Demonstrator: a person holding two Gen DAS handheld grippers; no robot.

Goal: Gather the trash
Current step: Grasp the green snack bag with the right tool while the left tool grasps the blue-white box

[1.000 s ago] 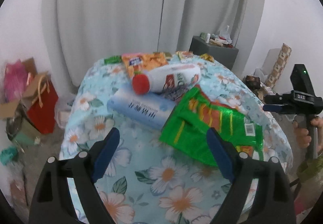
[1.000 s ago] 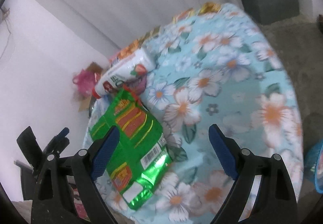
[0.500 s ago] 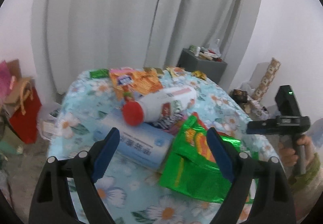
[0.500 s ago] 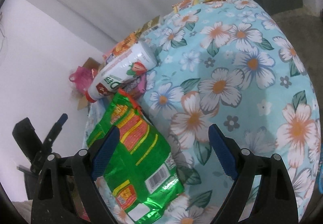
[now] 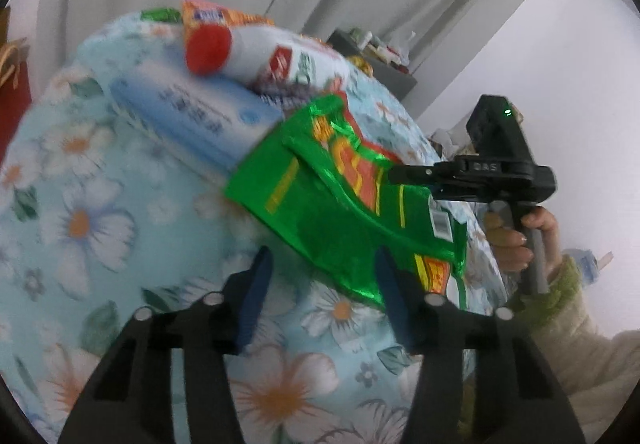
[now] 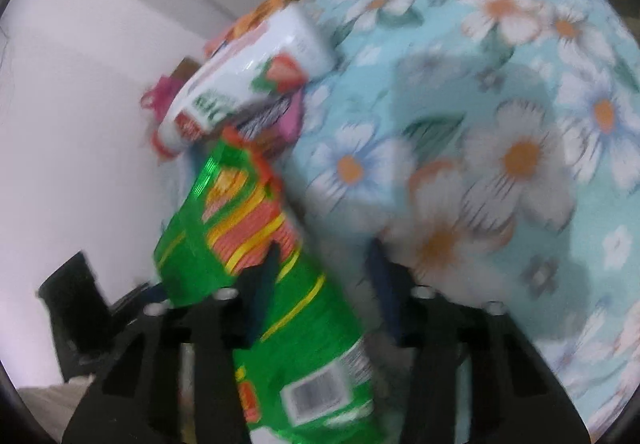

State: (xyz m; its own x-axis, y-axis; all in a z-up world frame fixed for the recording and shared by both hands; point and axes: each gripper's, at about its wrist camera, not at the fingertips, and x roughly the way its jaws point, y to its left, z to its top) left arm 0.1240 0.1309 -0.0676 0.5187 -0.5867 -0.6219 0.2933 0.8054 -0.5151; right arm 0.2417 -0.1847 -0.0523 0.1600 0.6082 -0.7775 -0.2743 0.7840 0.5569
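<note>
Both grippers are closing in on the green snack bag (image 5: 340,212), which is lying on the flowered tablecloth (image 5: 100,204) near the table's right edge, its far end touching the blue pack (image 5: 192,116) and the white bottle (image 5: 272,60) stacked behind it. The right gripper (image 6: 324,276) has just been closing its jaws, and the bag is sitting between them, crumpling; blur is hiding whether the pads are pressing yet. The left gripper (image 5: 324,284) has also just been narrowing, with the bag's near edge entering its gap but not clearly pinched. The person's hand (image 5: 516,236) is holding the right gripper's handle beyond the table edge.

The foil looks slippery and light, so one firm pinch deep on the bag should probably do. Lifting straight up would likely be avoiding dragging the bottle off its perch.
</note>
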